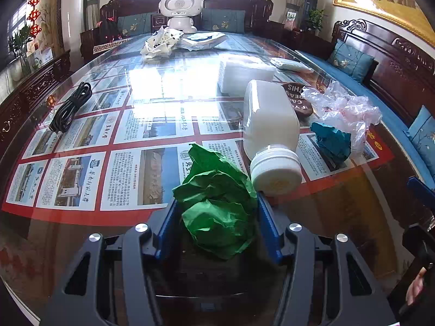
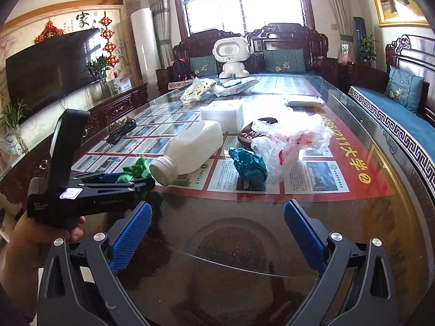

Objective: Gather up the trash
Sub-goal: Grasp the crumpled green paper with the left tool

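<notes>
My left gripper (image 1: 216, 203) is shut on a crumpled green paper (image 1: 217, 203) just above the glass table; it also shows in the right wrist view (image 2: 136, 169) at the left. A white plastic bottle (image 1: 267, 125) lies on its side right beside the green paper, cap toward me. A crumpled teal paper (image 1: 331, 141) and a clear plastic bag (image 1: 345, 108) lie to its right. My right gripper (image 2: 217, 212) is open and empty near the table's front edge, short of the teal paper (image 2: 248, 167).
A glass table (image 1: 136, 125) covers printed sheets. On it lie a black cable (image 1: 70, 107), a white foam block (image 1: 244, 73), a brown disc (image 1: 299, 100), a white packet (image 1: 292, 65), a crumpled white bag (image 1: 160, 42) and a white robot toy (image 1: 180, 11). Wooden sofas surround it.
</notes>
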Demonstrator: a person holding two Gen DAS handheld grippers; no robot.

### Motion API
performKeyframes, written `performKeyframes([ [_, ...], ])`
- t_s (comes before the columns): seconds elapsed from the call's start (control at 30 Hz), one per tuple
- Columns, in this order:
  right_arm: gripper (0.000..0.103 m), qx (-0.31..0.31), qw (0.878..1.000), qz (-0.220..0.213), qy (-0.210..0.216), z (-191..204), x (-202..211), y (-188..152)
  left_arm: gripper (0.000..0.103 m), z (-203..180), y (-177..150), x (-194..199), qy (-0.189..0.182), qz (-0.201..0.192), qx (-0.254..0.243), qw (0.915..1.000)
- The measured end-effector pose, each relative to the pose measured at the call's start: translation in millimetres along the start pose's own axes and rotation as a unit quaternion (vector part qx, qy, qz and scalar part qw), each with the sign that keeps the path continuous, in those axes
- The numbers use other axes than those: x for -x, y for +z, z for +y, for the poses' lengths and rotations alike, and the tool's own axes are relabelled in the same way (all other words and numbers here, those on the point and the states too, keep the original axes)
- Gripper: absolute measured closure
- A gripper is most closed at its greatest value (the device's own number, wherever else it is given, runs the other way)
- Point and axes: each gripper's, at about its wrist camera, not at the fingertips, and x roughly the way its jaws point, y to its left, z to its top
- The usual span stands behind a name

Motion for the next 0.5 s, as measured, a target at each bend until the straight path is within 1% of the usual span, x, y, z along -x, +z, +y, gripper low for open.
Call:
performKeyframes([
  [0.13, 0.008, -0.009, 1.000, 0.006, 0.009, -2, -6, 1, 0.055, 8, -1, 2, -0.019, -0.003, 0.014, 0.9997],
  [0.27, 0.008, -0.017, 1.000, 0.013, 0.014, 0, -12, 4, 0.056, 14, 0, 5, -0.036, -0.004, 0.023, 0.9991],
  [0.4, 0.008, -0.015, 0.999, 0.024, 0.021, 9, -20, 8, 0.055, 19, 2, 11, -0.046, -0.012, 0.016, 0.9987],
  [0.5, 0.008, -0.005, 0.999, 0.024, 0.022, 20, -26, 13, 0.055, 26, 6, 13, -0.059, -0.014, 0.017, 0.9980],
])
